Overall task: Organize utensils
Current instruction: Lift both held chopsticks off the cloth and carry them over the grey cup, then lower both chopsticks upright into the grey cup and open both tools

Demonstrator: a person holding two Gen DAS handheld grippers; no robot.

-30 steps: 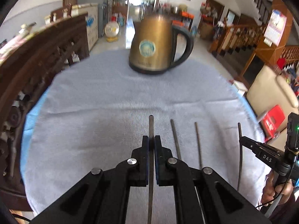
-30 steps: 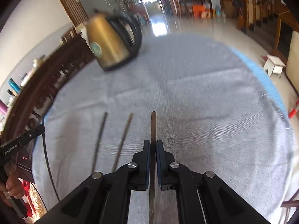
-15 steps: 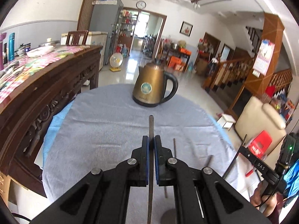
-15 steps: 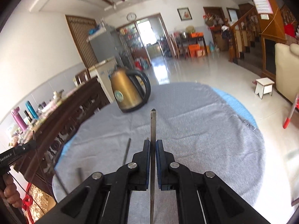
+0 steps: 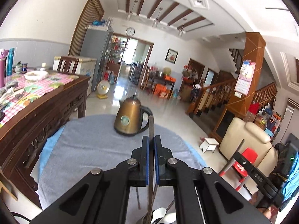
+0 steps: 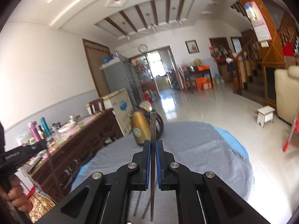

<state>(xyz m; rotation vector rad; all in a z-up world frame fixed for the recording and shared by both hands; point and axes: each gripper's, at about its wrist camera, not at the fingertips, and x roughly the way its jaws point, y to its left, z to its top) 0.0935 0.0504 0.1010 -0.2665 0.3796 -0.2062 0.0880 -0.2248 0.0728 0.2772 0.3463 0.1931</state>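
My left gripper is shut on a thin dark metal chopstick that juts past the fingertips, raised above the grey-clothed round table. My right gripper is shut on another chopstick the same way; it shows in the left wrist view at the right with its chopstick. Two loose chopsticks lie on the cloth under the right gripper. White spoons in a metal holder show at the bottom edge below the left gripper.
A brass kettle with a black handle stands at the far side of the table. A dark carved wooden sideboard stands to the left. A cream sofa, a red stool and a small white stool stand to the right.
Both grippers have tilted up and risen from the cloth, each lifting its chopstick. The views now look across the room, and a spoon holder has come into the left view.
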